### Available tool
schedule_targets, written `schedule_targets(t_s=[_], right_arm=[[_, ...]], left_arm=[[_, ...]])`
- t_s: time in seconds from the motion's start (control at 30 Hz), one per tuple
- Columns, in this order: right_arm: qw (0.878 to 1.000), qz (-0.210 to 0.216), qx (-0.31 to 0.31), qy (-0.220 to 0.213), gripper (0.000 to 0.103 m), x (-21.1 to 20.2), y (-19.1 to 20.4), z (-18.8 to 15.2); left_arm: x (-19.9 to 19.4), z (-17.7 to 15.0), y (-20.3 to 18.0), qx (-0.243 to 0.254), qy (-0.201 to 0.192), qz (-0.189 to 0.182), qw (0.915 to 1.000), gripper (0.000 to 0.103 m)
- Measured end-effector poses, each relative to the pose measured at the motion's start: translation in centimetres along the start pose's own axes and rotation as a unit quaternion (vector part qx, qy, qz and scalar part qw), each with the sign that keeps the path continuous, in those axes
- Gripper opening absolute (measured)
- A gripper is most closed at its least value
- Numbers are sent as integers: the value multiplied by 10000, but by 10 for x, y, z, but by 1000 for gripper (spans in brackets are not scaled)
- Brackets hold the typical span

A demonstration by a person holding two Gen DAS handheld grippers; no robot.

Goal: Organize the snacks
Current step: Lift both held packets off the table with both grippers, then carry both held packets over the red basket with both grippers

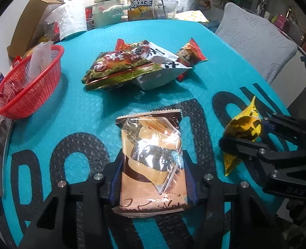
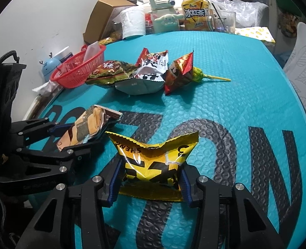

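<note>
My left gripper (image 1: 153, 159) is shut on an orange and brown snack packet (image 1: 153, 137), its blue pads pressing the packet's two long sides low over the teal mat (image 1: 86, 108). My right gripper (image 2: 153, 164) is shut on a yellow and black packet (image 2: 153, 151), which bulges between the pads. Each view shows the other gripper as well: the right gripper (image 1: 243, 131) sits at the right edge, the left gripper (image 2: 80, 134) at the left. Farther back lie a green-gold packet (image 1: 119, 66), a white packet (image 1: 159, 66), a red packet (image 1: 191, 55) and a lollipop (image 2: 200, 75).
A red mesh basket (image 1: 38, 95) stands at the mat's left edge with paper and small wrappers in it. Behind the mat are a cardboard box (image 2: 109, 10), a paper roll (image 2: 133, 22), a pale kettle (image 1: 105, 10), an iced tea bottle (image 1: 140, 2) and a glass (image 2: 223, 20). A padded chair (image 1: 254, 41) stands at the right.
</note>
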State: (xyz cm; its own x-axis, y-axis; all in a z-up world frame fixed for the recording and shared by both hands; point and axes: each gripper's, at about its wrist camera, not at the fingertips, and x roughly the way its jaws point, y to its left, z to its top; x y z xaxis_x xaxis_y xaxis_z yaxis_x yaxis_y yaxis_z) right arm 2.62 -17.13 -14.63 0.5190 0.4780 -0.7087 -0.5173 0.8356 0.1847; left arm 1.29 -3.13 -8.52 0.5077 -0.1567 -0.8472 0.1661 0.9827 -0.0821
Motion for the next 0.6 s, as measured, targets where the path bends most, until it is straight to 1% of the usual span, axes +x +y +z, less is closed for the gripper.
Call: schedule_targets(t_s=[0.03,0.17,0.47,0.6], right_arm=[[10000,2,2,-3,47,-1,0,0],[10000,24,10,-44,47,-6,2,-1],[9998,130,-69,-151,47,-18,10,-3],[9995,193,-134,-220,47,-22,16,-2]], left_arm=[[-1,0,-1,-1,7,-71,10000,49],[-4,0,-2,2,-32,-165,9999,49],[-20,-4,-2,-130,-176,-219,9995,49],[-30,-6,0,-175,-297,-200,9992,49]])
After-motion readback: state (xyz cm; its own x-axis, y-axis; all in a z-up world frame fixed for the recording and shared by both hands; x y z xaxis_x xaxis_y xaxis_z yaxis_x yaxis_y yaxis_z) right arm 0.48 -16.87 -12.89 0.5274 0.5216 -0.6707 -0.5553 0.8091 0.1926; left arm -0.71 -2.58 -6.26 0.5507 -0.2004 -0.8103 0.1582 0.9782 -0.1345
